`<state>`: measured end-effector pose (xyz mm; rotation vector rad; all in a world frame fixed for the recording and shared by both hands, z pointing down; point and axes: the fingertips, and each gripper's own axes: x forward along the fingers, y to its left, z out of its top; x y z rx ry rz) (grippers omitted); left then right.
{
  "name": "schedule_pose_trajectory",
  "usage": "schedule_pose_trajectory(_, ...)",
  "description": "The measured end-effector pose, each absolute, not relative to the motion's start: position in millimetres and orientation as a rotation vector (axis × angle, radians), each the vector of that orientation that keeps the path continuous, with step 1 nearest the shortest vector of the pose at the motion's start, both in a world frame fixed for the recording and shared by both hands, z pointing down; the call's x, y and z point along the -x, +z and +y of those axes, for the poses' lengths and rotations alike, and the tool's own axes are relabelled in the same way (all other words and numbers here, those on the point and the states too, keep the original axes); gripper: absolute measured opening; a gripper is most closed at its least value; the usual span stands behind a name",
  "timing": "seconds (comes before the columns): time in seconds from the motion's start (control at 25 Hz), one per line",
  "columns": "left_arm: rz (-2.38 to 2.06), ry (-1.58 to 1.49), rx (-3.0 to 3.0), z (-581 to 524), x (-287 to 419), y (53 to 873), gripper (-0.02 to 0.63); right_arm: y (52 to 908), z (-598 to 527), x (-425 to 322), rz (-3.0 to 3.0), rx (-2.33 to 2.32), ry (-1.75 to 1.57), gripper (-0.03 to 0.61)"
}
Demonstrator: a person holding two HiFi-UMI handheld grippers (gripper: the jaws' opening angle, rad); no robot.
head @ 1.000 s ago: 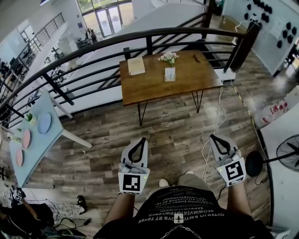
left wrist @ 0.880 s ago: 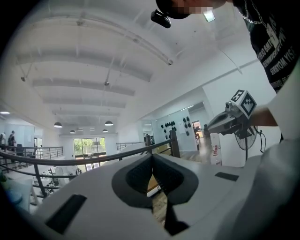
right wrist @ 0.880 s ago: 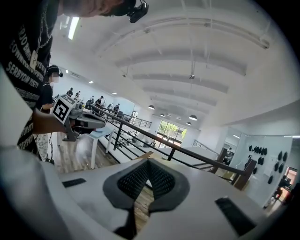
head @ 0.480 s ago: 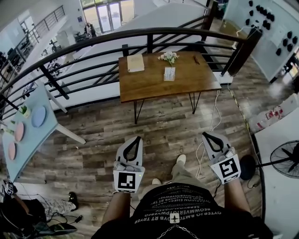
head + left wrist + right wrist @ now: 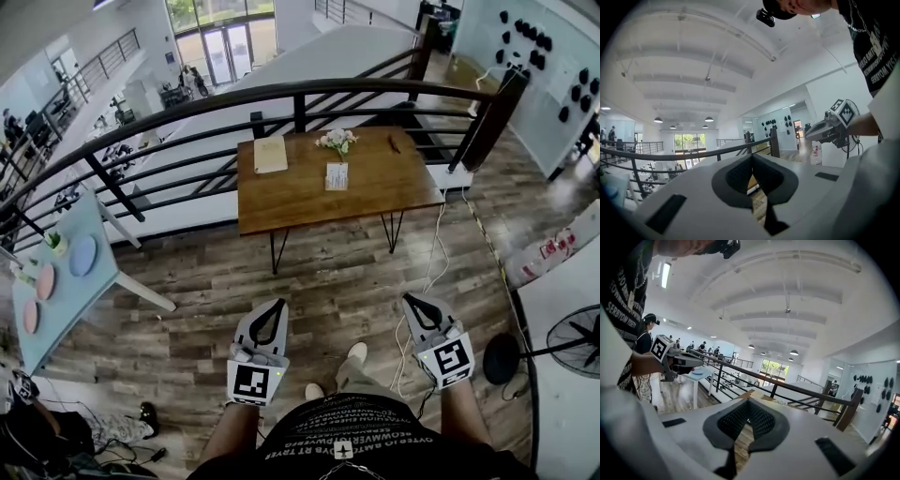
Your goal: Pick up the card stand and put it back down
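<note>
The card stand (image 5: 337,175), a small upright white card, stands near the middle of the wooden table (image 5: 292,192) by the railing, far ahead of me. Just behind it is a small bunch of flowers (image 5: 337,141). My left gripper (image 5: 278,304) and right gripper (image 5: 410,300) are held low over the floor, well short of the table, both pointing toward it. The left gripper (image 5: 751,161) has its jaws shut with nothing between them. So does the right gripper (image 5: 747,402). Each gripper view shows the other gripper off to the side.
A tan booklet (image 5: 270,154) lies at the table's back left and a dark pen (image 5: 395,144) at its back right. A black railing (image 5: 187,103) runs behind the table. A light blue table (image 5: 56,281) stands at the left, a fan (image 5: 570,339) and a cable (image 5: 427,262) at the right.
The person has stepped a little toward the wooden table, one foot now forward. Both grippers have stayed low and shut.
</note>
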<state>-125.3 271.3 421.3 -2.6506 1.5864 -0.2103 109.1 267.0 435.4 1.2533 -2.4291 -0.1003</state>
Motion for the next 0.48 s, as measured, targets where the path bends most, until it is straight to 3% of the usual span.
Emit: schedule_pose_trajectory(0.48,1.601,-0.3,2.649,196,83,425,0.026,440,187,-142,-2.503,-1.237,-0.045,0.014)
